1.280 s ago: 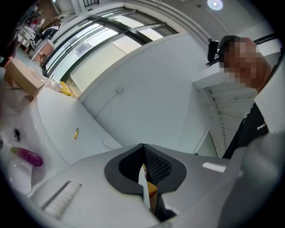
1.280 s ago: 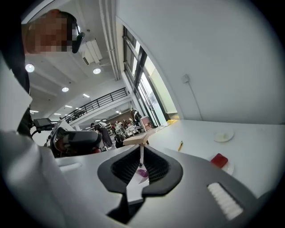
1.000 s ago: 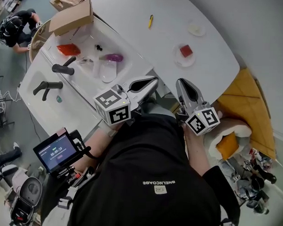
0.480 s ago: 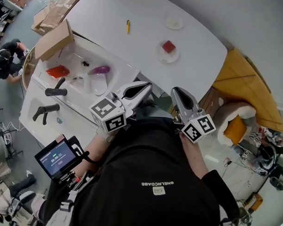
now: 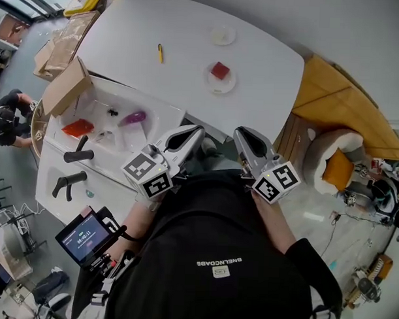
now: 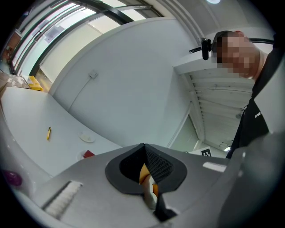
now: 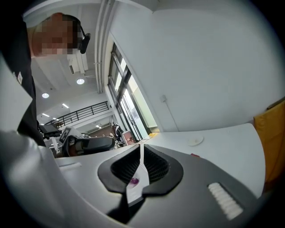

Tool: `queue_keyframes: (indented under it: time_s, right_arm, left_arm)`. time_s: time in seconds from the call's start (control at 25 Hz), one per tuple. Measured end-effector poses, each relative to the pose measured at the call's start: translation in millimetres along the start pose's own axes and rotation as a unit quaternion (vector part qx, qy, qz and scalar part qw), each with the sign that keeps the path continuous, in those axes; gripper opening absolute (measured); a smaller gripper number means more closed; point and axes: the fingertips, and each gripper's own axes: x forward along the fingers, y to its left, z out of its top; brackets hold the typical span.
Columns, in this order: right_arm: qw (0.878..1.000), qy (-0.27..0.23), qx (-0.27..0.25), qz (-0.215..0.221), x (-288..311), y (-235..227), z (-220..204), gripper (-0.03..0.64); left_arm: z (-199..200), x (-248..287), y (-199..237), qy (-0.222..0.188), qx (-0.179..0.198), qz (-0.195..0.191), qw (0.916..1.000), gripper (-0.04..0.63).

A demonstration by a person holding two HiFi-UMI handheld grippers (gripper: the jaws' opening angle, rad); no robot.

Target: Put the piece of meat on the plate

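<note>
A red piece of meat (image 5: 219,70) lies on a small white plate (image 5: 221,84) in the middle of the white table; in the left gripper view the meat (image 6: 88,154) shows far off at the left. My left gripper (image 5: 199,131) is held close to the person's chest at the near table edge, well short of the plate. Its jaws meet at the tips (image 6: 144,147) with nothing between them. My right gripper (image 5: 239,133) is beside it, also shut and empty (image 7: 141,146). In the right gripper view only a red sliver of the meat (image 7: 194,155) shows.
A second small plate (image 5: 223,36) and a yellow pen (image 5: 160,53) lie farther back on the table. A white sink unit (image 5: 149,103) at the left holds a purple object (image 5: 132,118) and an orange-red one (image 5: 77,127). An orange armchair (image 5: 338,105) stands at the right.
The head view has swung, so the table and plate sit further left in the picture. Both grippers stay shut near the chest and have drifted a little. The meat has not moved on its plate.
</note>
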Motion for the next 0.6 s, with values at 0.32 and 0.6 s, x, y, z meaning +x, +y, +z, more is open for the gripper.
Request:
queue_keyframes:
  time_s: [0.32,0.6]
  right_arm:
    - [1.000,0.000,-0.001,-0.004,-2.0,-0.7,2.7,0.028]
    - [1.000,0.003,0.004,-0.001,1.6,-2.4,2.9,0.028]
  left_arm:
    - [0.7,5.5,-4.1,0.009,-0.004,-0.005,0.9999,0.015]
    - [0.7,5.6,0.2,0.004,-0.014,-0.001,0.9999,0.015]
